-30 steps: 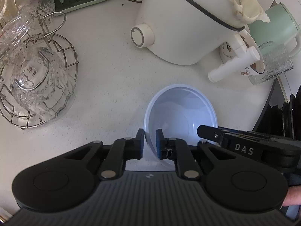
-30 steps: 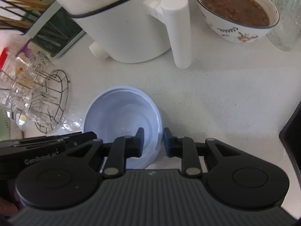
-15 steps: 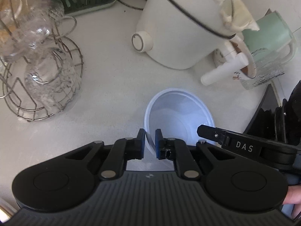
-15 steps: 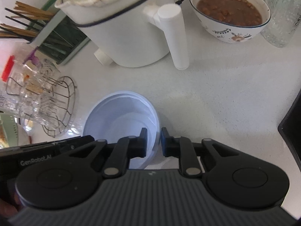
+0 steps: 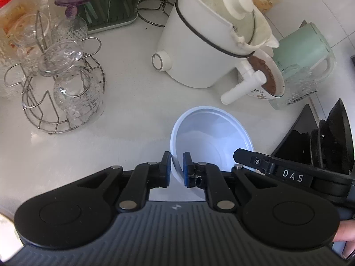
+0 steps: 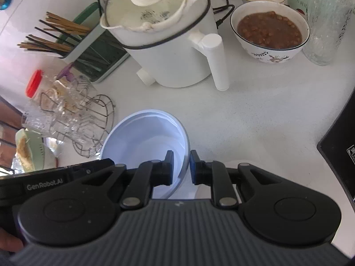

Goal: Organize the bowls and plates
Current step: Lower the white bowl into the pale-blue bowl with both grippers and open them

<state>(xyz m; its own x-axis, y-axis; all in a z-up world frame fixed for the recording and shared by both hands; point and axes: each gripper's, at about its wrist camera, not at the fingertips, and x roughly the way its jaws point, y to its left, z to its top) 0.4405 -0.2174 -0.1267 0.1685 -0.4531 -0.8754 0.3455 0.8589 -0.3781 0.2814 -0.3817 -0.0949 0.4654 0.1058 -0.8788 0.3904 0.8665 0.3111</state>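
Note:
A pale blue bowl (image 5: 210, 137) hangs above the white counter, held from both sides. My left gripper (image 5: 176, 168) is shut on the bowl's left rim. My right gripper (image 6: 181, 166) is shut on its right rim; the bowl also shows in the right wrist view (image 6: 144, 141). The right gripper's body (image 5: 288, 175) shows in the left wrist view, and the left gripper's body (image 6: 55, 179) in the right wrist view. Dark plates (image 5: 332, 141) stand on edge at the right.
A white electric pot (image 5: 210, 44) with a handle (image 6: 216, 59) stands behind. A bowl of brown food (image 6: 269, 31), a glass tumbler (image 6: 328, 22), a mint kettle (image 5: 304, 51), a wire rack of glasses (image 5: 64, 88) and a chopstick holder (image 6: 88, 51) surround it.
Both grippers have lifted the blue bowl up off the counter; the counter objects look smaller and farther away. Both grips on the rim stay shut.

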